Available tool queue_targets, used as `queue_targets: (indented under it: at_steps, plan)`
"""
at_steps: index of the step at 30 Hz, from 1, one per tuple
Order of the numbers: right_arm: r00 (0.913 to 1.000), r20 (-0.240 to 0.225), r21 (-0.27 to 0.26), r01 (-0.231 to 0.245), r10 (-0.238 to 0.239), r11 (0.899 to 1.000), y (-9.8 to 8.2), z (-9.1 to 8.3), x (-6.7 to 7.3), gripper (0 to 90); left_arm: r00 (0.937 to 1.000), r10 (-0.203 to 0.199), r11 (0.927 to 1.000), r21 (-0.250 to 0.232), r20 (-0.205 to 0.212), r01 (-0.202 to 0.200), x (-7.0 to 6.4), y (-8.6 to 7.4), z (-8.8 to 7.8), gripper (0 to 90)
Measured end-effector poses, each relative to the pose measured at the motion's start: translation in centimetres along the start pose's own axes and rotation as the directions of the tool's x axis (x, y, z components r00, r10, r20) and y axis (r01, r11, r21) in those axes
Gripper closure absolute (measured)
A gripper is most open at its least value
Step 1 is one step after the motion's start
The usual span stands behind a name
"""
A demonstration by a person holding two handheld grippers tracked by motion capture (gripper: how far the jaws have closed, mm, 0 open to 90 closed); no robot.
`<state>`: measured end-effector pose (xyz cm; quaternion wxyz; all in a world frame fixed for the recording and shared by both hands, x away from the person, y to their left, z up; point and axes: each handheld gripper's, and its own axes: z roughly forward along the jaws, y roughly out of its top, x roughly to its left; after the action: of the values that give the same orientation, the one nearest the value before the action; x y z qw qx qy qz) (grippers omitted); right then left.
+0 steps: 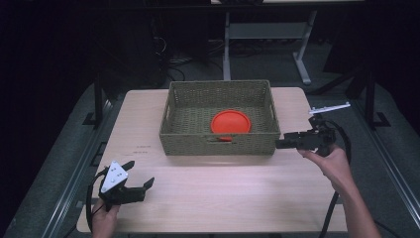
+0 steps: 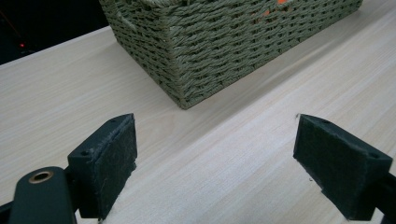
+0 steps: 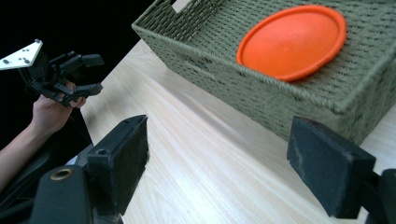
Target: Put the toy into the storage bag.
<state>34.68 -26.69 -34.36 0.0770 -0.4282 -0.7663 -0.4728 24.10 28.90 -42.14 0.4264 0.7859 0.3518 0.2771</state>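
Observation:
An olive woven basket [image 1: 190, 106] stands at the back middle of the light wooden table [image 1: 223, 198]. An orange round lid [image 1: 231, 122] lies flat inside it, toward the front wall. My left gripper [image 1: 139, 173] is open above the front-left corner of the table, well short of the basket. My right gripper [image 1: 280, 144] is open just off the basket's front-right corner, its jaws pointing left. In the left gripper view the pads [image 2: 116, 144] frame bare tabletop, with the basket's corner [image 2: 210, 51] ahead. The right gripper view looks over the basket wall [image 3: 289, 93] onto the lid [image 3: 294, 39].
Bare tabletop runs along the whole front of the basket. The table's left edge meets a dark drop [image 3: 70, 28]. A white desk frame [image 1: 267, 34] and cables stand on the floor behind the table. The far hand and its gripper [image 3: 97, 73] sit at the left of the right gripper view.

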Motion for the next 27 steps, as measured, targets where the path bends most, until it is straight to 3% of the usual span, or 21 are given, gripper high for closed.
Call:
queue_targets:
  at_steps: [27]
  plan:
    - [0.9971,0.014,-0.007,-0.075,0.075,0.997,-5.5,-0.2,-2.3,19.8,1.0000,-0.007,1.0000,0.000,0.004,0.007,-0.1,0.0,0.0,12.9]
